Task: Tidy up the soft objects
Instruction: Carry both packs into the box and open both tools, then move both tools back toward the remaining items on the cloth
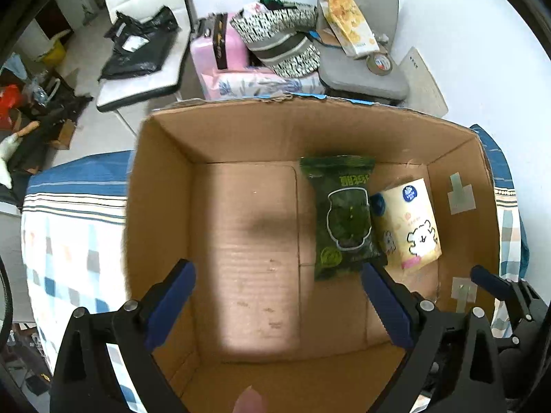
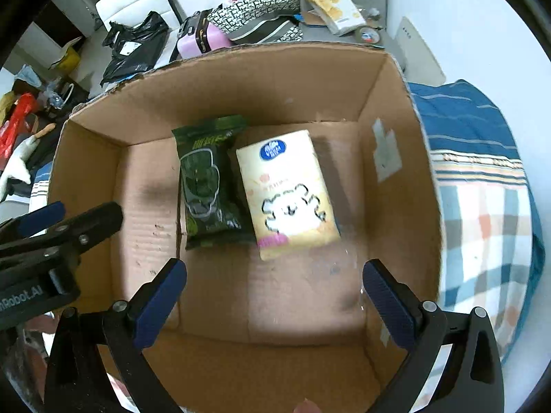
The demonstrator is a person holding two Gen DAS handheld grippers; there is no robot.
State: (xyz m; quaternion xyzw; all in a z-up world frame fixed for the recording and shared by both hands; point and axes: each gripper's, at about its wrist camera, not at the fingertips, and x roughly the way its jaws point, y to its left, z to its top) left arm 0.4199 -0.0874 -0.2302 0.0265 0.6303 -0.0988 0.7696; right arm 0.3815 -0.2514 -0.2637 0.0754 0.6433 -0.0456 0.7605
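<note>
An open cardboard box (image 1: 165, 186) (image 2: 86, 158) stands on a checked blanket. On its floor lie a dark green wipes pack (image 1: 344, 216) (image 2: 210, 179) and, touching its right side, a cream tissue pack with a white cartoon dog (image 1: 409, 223) (image 2: 289, 192). My left gripper (image 1: 275, 275) is open and empty above the box's near left floor. My right gripper (image 2: 273, 275) is open and empty above the near floor, just short of the tissue pack. The left gripper's fingers (image 2: 41, 216) show at the left of the right wrist view.
The blue, white and checked blanket (image 1: 72, 227) (image 2: 482, 206) lies under the box. Behind it stand a white chair with a black bag (image 1: 137, 41), a pink suitcase (image 1: 224, 48), patterned bags (image 1: 282, 38) and a grey chair with a snack box (image 1: 358, 34).
</note>
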